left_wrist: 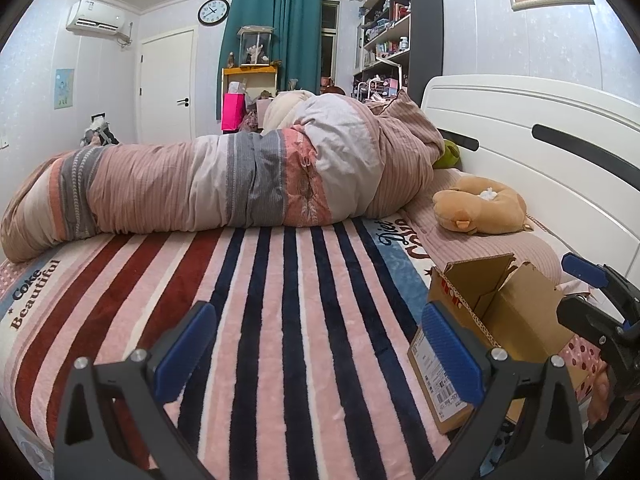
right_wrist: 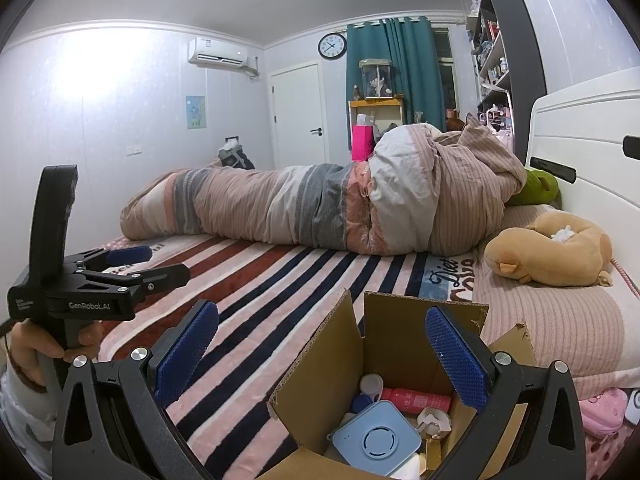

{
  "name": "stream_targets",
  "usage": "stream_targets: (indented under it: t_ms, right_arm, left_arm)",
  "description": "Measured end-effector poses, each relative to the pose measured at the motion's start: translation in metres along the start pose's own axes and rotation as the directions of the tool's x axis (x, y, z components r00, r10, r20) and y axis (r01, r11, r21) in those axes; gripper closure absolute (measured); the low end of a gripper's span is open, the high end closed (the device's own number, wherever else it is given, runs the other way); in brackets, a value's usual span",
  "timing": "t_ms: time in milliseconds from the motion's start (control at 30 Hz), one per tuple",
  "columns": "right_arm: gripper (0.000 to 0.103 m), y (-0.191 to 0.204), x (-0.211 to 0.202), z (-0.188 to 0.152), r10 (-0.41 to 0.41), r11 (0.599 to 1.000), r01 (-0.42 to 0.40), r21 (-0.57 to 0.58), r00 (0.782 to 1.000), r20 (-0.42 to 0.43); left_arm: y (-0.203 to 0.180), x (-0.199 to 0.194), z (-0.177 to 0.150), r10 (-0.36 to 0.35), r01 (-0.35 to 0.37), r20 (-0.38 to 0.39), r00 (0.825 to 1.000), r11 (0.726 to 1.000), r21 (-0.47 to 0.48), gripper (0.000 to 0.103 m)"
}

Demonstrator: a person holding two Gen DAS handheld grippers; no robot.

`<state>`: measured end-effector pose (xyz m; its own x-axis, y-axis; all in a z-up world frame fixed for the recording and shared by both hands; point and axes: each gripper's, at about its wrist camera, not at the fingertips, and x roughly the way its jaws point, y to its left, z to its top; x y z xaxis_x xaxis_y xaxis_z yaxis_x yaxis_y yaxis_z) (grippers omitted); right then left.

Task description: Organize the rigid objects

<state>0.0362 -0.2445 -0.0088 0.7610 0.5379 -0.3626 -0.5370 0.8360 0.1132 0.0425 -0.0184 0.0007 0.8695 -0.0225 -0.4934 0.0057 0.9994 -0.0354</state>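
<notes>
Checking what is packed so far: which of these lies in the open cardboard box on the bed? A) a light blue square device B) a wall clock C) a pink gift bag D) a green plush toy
A: the right wrist view looks into the cardboard box, where a light blue square device lies beside a pink bottle.

The room is bright and cool. A big white glare sits on the left wall (right_wrist: 100,68). Everything looks sharp, but the edges bend round and the corners go black.

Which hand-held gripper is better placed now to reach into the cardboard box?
Right. The right hand-held gripper is open directly above the open cardboard box; the left hand-held gripper points at the striped blanket beside it.
</notes>
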Motion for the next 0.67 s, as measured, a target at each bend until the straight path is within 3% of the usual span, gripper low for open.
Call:
stream_targets:
  t_ms: [667]
  right_arm:
    - [0.000,-0.0032,-0.0020,0.0020,0.003,1.000,-0.003,-0.004,1.000,0.002]
  left_arm:
    - [-0.0036,-0.0009,-0.0009,0.008,-0.008,-0.005,1.000,1.000,-0.012,0.001]
